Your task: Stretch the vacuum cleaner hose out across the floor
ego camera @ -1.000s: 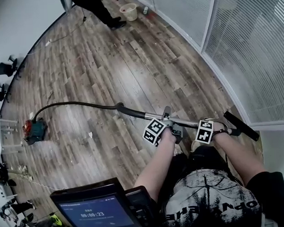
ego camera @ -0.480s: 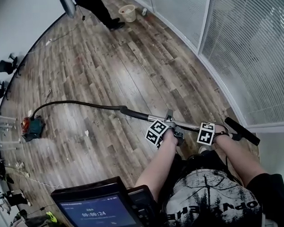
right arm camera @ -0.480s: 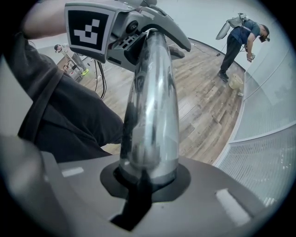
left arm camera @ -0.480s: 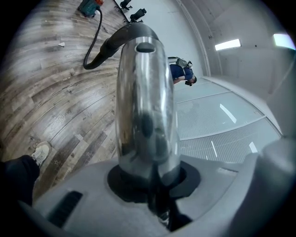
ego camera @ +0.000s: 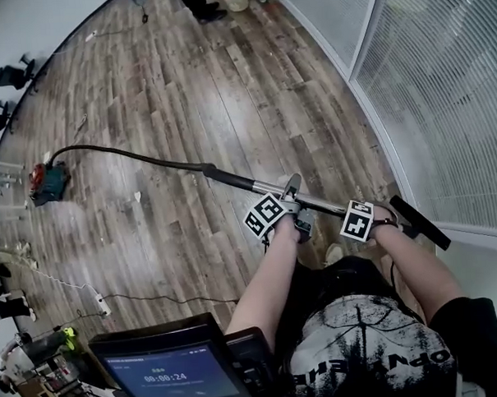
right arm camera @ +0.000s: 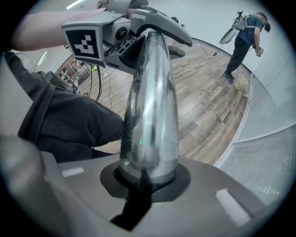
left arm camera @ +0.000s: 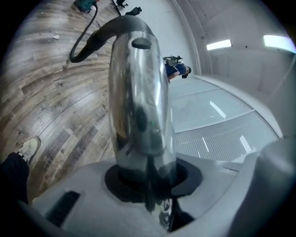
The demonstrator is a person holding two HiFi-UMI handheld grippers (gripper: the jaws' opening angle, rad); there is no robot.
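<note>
Since earlier frame: canister vacuum further off, hose straighter across floor. Right gripper clamped on metal wand. Left gripper, nearer hose, jaws just been opening, wand slack between them. Hose lies up-left along wand axis, so next pull likely down-right.

Chrome tube sticks straight up out of the left gripper. Its fingers have just been loosening round the tube. Black hose curls off the tube's top, away over the wood floor left of it.
</note>
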